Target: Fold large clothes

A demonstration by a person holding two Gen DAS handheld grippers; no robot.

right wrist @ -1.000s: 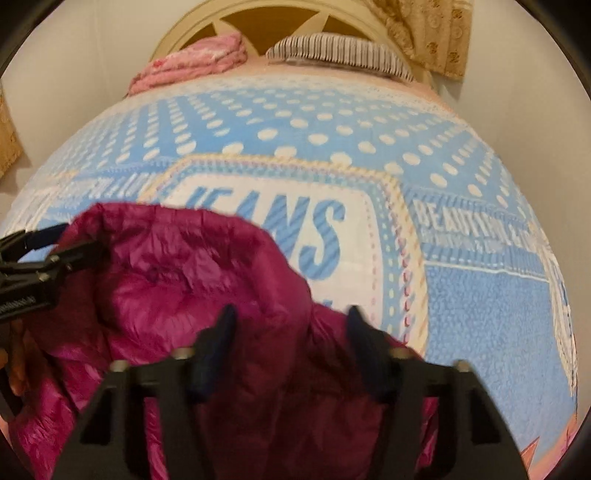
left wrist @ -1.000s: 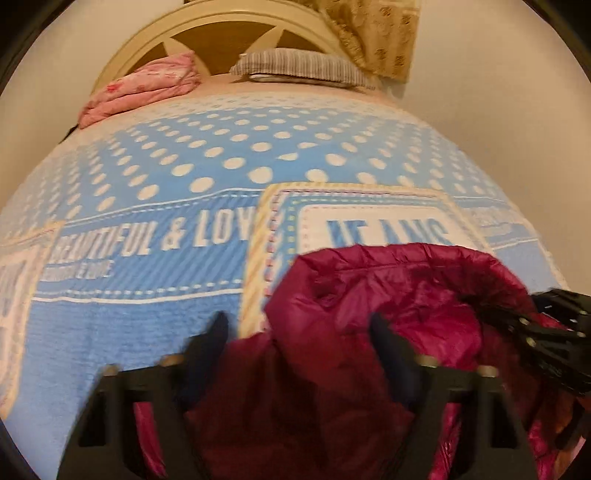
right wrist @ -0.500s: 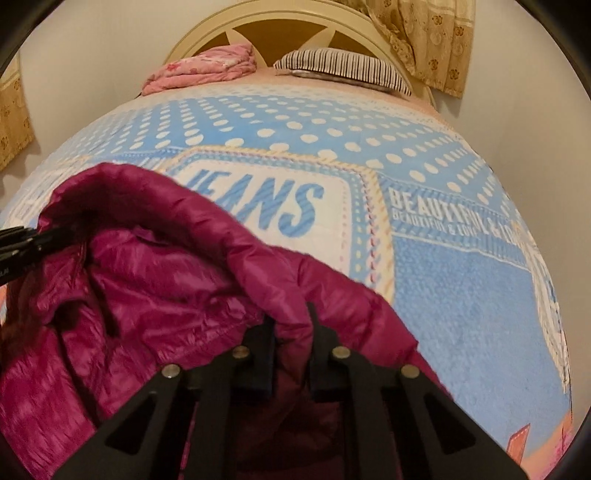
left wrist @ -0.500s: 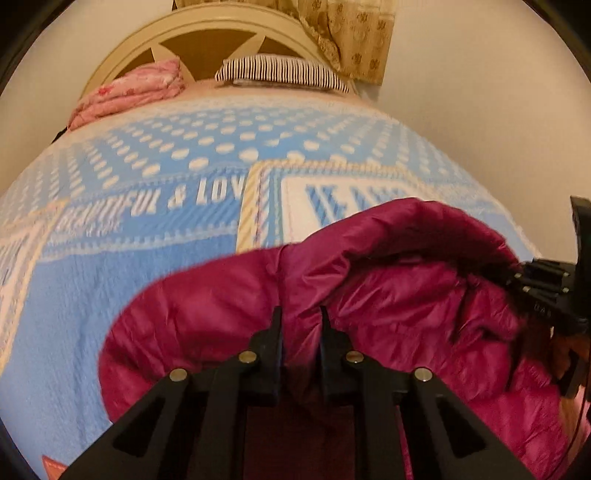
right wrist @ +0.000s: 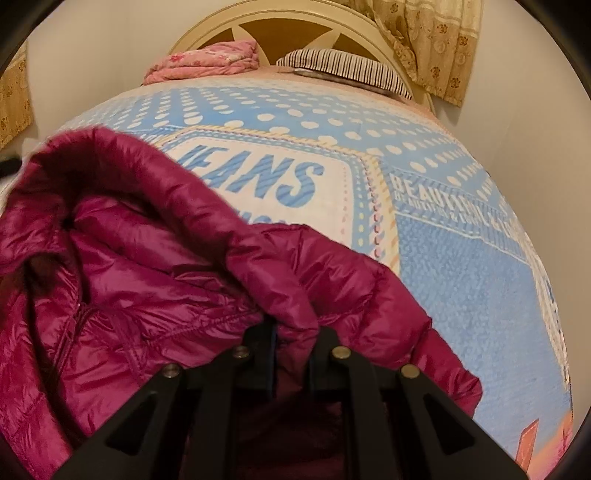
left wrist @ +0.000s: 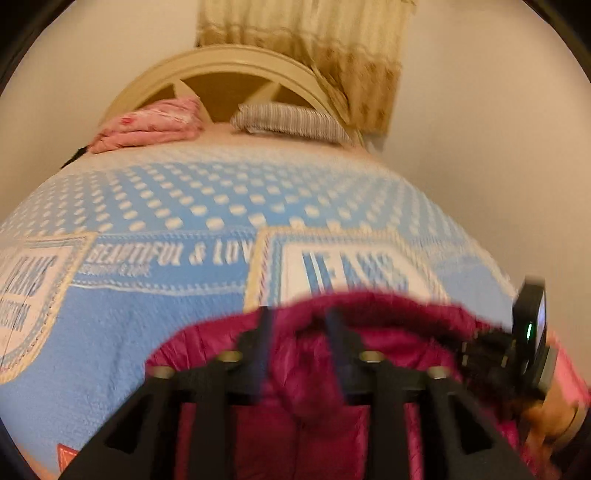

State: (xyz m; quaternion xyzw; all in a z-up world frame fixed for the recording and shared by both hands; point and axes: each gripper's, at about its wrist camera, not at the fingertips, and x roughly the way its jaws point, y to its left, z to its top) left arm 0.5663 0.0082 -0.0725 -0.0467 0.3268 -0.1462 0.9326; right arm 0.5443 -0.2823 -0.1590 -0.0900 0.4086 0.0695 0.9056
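A magenta puffer jacket point(left wrist: 306, 387) lies bunched on the near part of a blue dotted blanket point(left wrist: 155, 332). My left gripper point(left wrist: 298, 319) hovers over the jacket's upper edge. Its jaws are opening, with fabric showing in the gap and neither pad pressing on it. In the right wrist view, my right gripper point(right wrist: 292, 332) is shut on a fold of the jacket point(right wrist: 155, 280) near its collar or hood edge. The right tool's housing point(left wrist: 532, 332) and a hand point(left wrist: 550, 424) show at the right of the left wrist view.
The blanket point(right wrist: 461, 288), with a white "JEANS" patch point(right wrist: 266, 177), covers the whole bed. A folded pink quilt point(right wrist: 207, 61) and a striped pillow point(right wrist: 343, 66) lie by the cream headboard point(right wrist: 288, 26). A patterned curtain point(right wrist: 436, 40) hangs at the back right; walls flank the bed.
Both grippers closed on the jacket from open. The right one stays shut on it. The left one has since opened and lifted, and its view is now blurred by motion.
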